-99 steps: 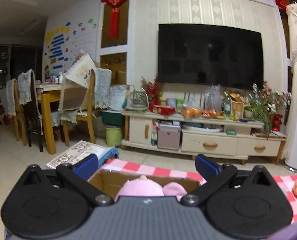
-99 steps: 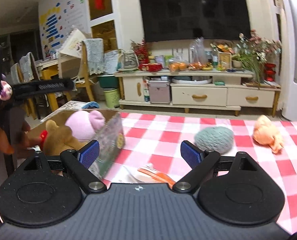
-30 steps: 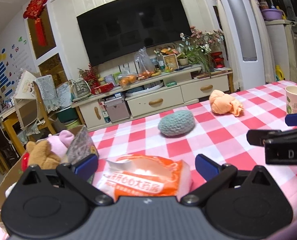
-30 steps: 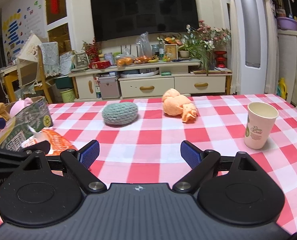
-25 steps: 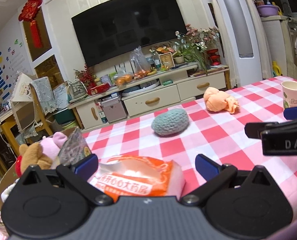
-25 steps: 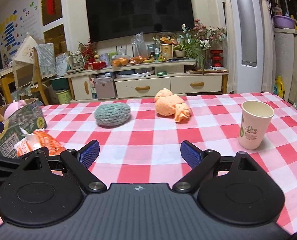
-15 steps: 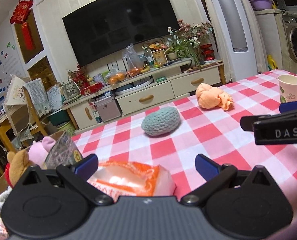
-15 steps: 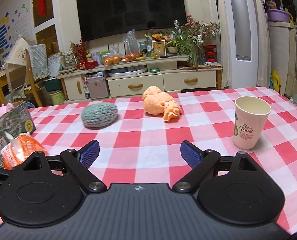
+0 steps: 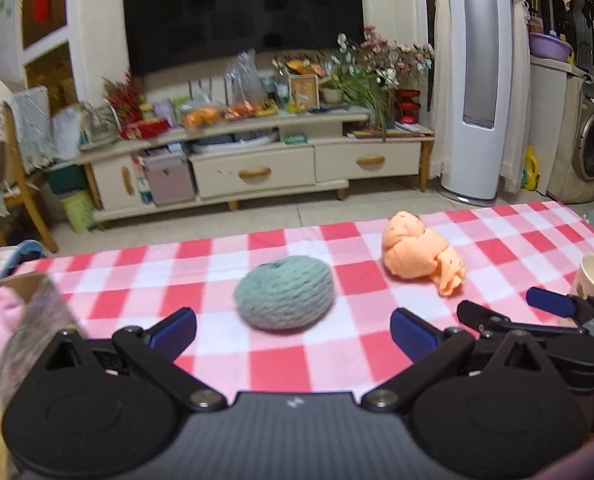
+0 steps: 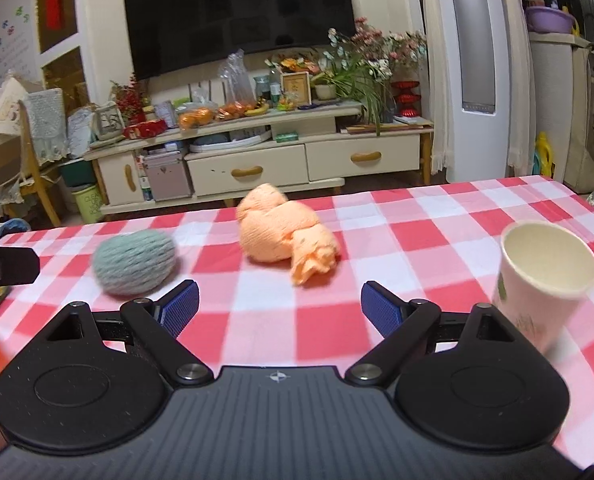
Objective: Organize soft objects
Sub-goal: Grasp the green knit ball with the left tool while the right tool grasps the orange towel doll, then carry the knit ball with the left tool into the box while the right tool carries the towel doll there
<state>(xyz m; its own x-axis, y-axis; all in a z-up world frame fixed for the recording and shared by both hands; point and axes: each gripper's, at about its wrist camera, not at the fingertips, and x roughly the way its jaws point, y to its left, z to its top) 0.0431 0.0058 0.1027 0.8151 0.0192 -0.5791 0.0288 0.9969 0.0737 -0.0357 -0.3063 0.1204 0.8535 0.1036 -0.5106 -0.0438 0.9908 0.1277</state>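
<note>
Left wrist view: my left tongs (image 9: 293, 330) are spread, nothing between them. The teal yarn ball (image 9: 284, 297) lies on the checkered desk (image 9: 281, 368) just ahead; the orange cloth bundle (image 9: 419, 257) sits to the ball's right, apart from it.

Right wrist view: my right tongs (image 10: 279, 312) are spread, empty. The cloth bundle (image 10: 287, 238) is right of the ball (image 10: 135, 262); a paper cup (image 10: 541, 280) stands further right.

One yarn ball (image 9: 284, 298), one orange cloth (image 9: 419, 254), one cup (image 10: 543, 276).

Two low wrist views facing the TV wall, close over the checked table (image 9: 281, 364), sharing green yarn ball (image 9: 284, 292)
</note>
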